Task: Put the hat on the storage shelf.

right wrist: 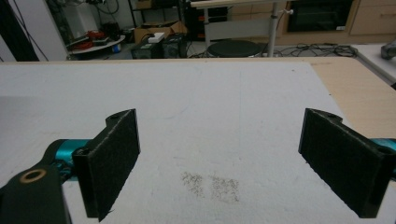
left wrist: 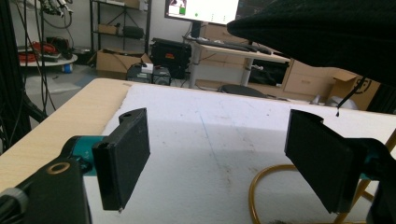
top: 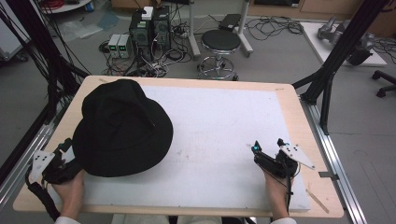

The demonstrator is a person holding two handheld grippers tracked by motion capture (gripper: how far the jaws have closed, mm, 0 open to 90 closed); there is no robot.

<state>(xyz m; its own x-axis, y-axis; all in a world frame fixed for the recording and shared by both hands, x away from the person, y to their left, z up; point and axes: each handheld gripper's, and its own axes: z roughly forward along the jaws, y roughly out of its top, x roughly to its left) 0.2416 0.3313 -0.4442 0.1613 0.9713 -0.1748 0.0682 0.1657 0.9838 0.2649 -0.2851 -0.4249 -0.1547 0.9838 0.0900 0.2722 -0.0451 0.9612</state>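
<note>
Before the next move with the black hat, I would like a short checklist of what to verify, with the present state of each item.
1. Left tool open: ok, jaws wide apart with nothing between them.
2. Right tool open: ok, jaws wide apart over the bare white mat.
3. Black hat fully on the table: ok, it lies on the left part of the mat, its brim reaching past the mat's left edge.
4. Left tool near the hat: ok, it sits at the hat's near-left edge, with the brim overhead in the left gripper view.
5. What lies under the hat: cannot tell; a yellow curved piece shows below the brim.
</note>
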